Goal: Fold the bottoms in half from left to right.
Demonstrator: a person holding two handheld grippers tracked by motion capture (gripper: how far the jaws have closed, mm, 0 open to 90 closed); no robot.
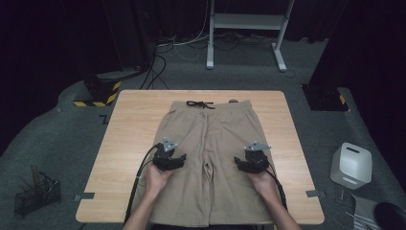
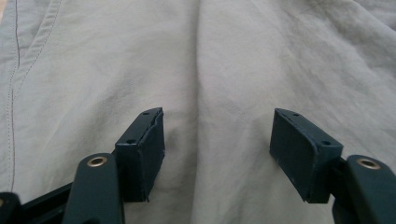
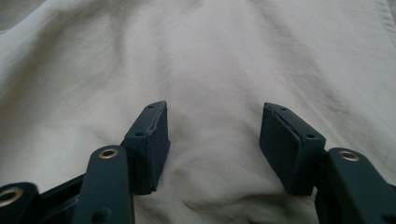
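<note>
The shorts (image 1: 210, 158) lie flat on the table (image 1: 129, 143), waistband at the far edge. On the shorts, the left gripper (image 1: 178, 160) rests over the left leg, the right gripper (image 1: 242, 163) over the right leg.

Beige shorts (image 1: 210, 143) with a black drawstring (image 1: 200, 104) lie on a light wooden worktop (image 1: 129, 143). Both grippers' fingers (image 2: 140, 149) are dark blue-black. The floor (image 1: 57, 143) is grey carpet.
</note>
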